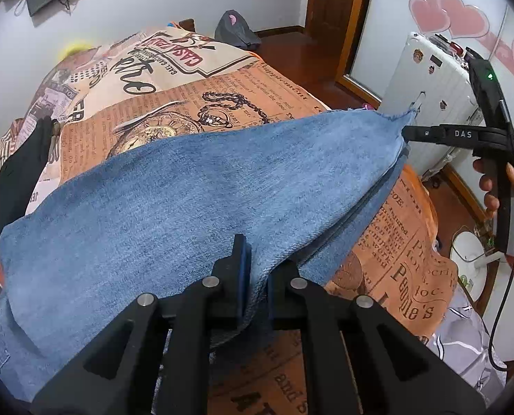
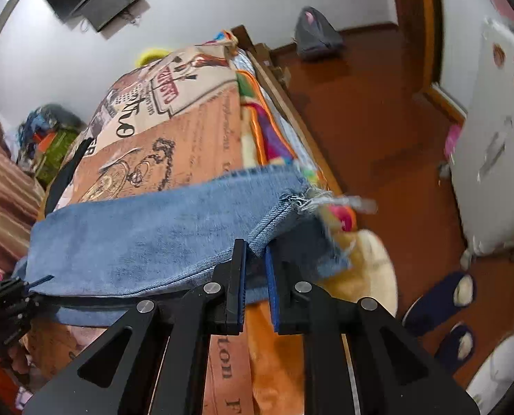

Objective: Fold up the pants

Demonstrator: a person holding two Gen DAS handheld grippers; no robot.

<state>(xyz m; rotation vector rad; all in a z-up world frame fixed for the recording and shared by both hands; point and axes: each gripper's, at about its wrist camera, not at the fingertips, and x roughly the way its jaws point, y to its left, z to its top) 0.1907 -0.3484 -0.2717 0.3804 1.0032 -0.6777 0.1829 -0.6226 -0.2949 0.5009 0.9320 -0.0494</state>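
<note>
Both tongs, left gripper (image 1: 255, 276) and right gripper (image 2: 255, 276), pinch the jeans (image 1: 194, 180) hem corners, stretched between them.

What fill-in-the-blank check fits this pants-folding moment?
1. The pants are made of blue ____.
2. Both grippers hold the pants lifted above the ____.
3. The white suitcase stands on the ____.
4. The hem near the right gripper looks ____.

Missing words: denim; bed; floor; frayed

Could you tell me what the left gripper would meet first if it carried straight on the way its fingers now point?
The left gripper already pinches the jeans, so it would push into that denim first, with the printed bedspread apparently behind; depth is unclear.
</note>
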